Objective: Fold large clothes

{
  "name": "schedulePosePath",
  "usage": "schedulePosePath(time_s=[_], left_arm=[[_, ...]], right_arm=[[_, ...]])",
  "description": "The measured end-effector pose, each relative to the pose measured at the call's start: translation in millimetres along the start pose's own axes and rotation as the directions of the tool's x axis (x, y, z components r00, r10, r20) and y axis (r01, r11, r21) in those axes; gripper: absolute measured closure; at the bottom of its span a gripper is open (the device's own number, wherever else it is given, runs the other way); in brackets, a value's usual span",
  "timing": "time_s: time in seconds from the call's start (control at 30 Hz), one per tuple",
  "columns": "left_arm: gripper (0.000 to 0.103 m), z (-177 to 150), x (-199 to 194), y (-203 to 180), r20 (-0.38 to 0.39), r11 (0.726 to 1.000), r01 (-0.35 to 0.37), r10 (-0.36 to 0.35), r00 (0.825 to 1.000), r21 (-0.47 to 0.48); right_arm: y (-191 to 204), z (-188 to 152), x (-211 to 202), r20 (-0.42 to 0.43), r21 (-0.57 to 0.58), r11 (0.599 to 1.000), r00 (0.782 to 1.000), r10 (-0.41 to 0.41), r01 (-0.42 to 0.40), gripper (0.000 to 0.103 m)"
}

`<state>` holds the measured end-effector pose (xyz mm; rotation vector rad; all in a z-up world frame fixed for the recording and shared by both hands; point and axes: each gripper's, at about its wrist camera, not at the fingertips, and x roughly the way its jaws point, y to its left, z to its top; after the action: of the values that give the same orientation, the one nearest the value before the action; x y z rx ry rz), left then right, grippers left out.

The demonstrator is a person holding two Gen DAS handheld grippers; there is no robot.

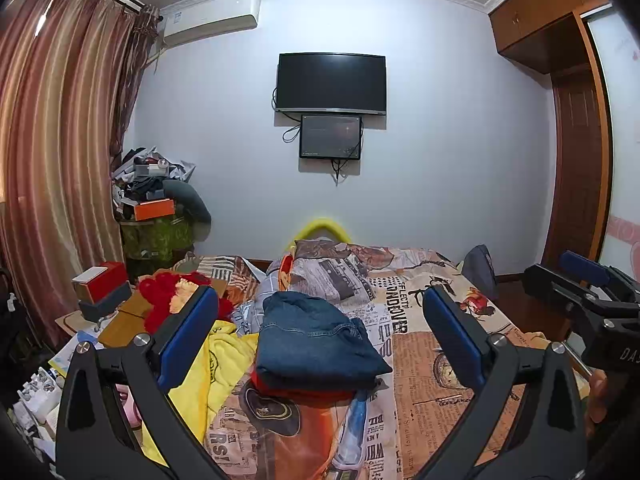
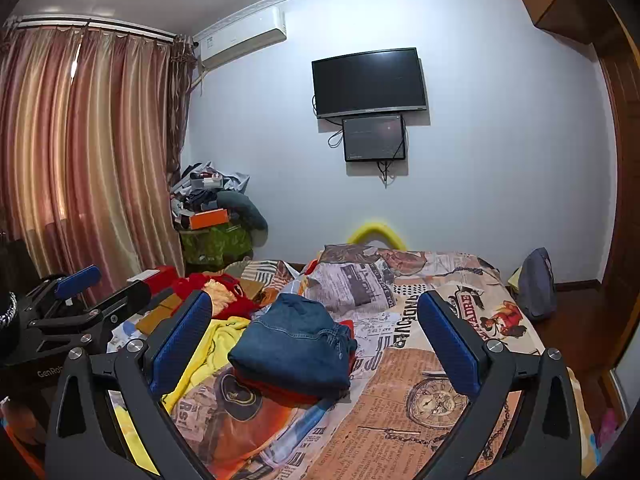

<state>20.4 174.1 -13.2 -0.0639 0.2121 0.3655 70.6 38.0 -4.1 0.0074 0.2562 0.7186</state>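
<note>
A folded blue denim garment (image 1: 316, 340) lies on top of a folded red garment (image 1: 304, 394) in the middle of the bed; both show in the right wrist view too, denim (image 2: 294, 348) over red (image 2: 276, 390). A crumpled yellow garment (image 1: 212, 368) (image 2: 208, 348) lies to their left. A red fuzzy garment (image 1: 164, 300) (image 2: 224, 292) lies further back left. My left gripper (image 1: 320, 320) is open and empty, held above the bed before the stack. My right gripper (image 2: 314, 318) is open and empty, beside it; it also shows at the right edge of the left wrist view (image 1: 576, 280).
The bed carries a newspaper-print cover (image 2: 420, 400). Boxes and cardboard (image 1: 104, 292) sit at the bed's left side. A clutter pile (image 2: 212, 208) stands by the curtain (image 2: 80, 152). A grey bag (image 2: 538, 284) leans at the bed's right. Wardrobe (image 1: 576, 128) on the right.
</note>
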Motion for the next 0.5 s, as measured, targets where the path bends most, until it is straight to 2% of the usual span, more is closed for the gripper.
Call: schedulePosePath(time_s=[0.5], left_arm=[[0.000,-1.6,2.0,-0.6,-0.012,1.000,0.022,-0.022,1.000,0.002]], right_arm=[[0.4,0.5,0.5,0.008,0.007,1.000,1.000,0.001,-0.001,0.001]])
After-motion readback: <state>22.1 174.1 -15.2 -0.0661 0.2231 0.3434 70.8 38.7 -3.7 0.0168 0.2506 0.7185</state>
